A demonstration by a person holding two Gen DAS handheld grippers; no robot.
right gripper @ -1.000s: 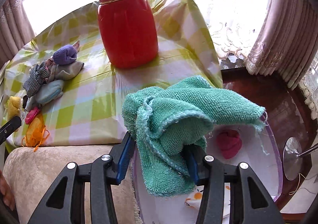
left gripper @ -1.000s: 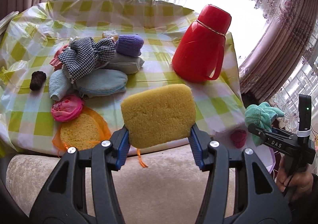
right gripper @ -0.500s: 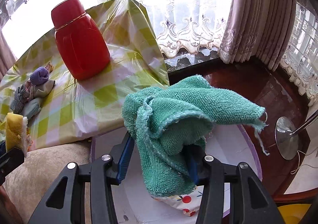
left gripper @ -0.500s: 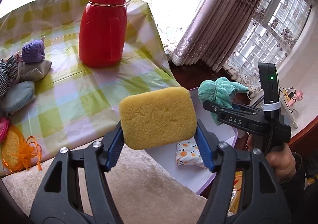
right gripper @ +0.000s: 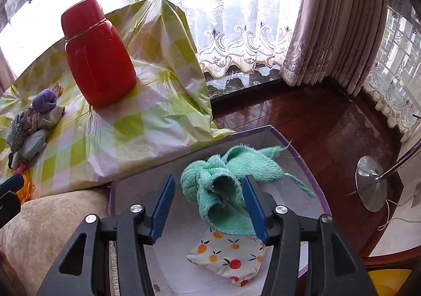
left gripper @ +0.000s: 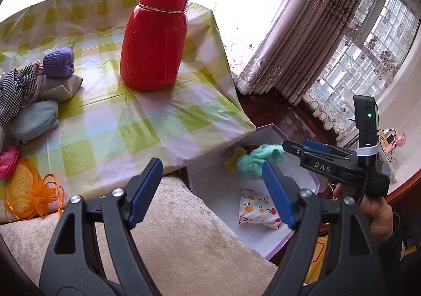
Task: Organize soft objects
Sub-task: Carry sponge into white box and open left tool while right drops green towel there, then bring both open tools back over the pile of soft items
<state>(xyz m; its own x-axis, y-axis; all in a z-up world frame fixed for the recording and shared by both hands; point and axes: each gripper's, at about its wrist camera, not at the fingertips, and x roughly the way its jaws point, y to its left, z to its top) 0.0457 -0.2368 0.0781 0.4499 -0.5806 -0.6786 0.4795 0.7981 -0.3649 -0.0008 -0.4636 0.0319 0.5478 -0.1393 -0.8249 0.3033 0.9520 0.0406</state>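
Note:
My left gripper (left gripper: 210, 190) is open and empty above the sofa arm beside a purple-rimmed box (left gripper: 314, 183). The yellow sponge (left gripper: 232, 162) lies in the box, partly hidden by the green towel (left gripper: 259, 158). My right gripper (right gripper: 208, 206) is open over the box (right gripper: 297, 156); the green towel (right gripper: 226, 185) lies loose between its fingers, above a fruit-print pouch (right gripper: 229, 256). That pouch also shows in the left wrist view (left gripper: 257, 206). More soft items lie piled on the checked table: a purple sock roll (left gripper: 58, 63), a blue cloth (left gripper: 34, 120) and a checked cloth (left gripper: 13, 93).
A tall red thermos (left gripper: 155, 46) stands on the table (left gripper: 131, 117). An orange mesh bag with a sponge (left gripper: 23, 190) and a pink item (left gripper: 8, 160) lie at the table's near left. A beige sofa arm (left gripper: 184, 243) lies below. A lamp base (right gripper: 371, 183) stands on the wooden floor.
Both grippers opened over the box. The yellow sponge left my left gripper and fell into the box. The green towel slipped loose from my right gripper and sagged down.

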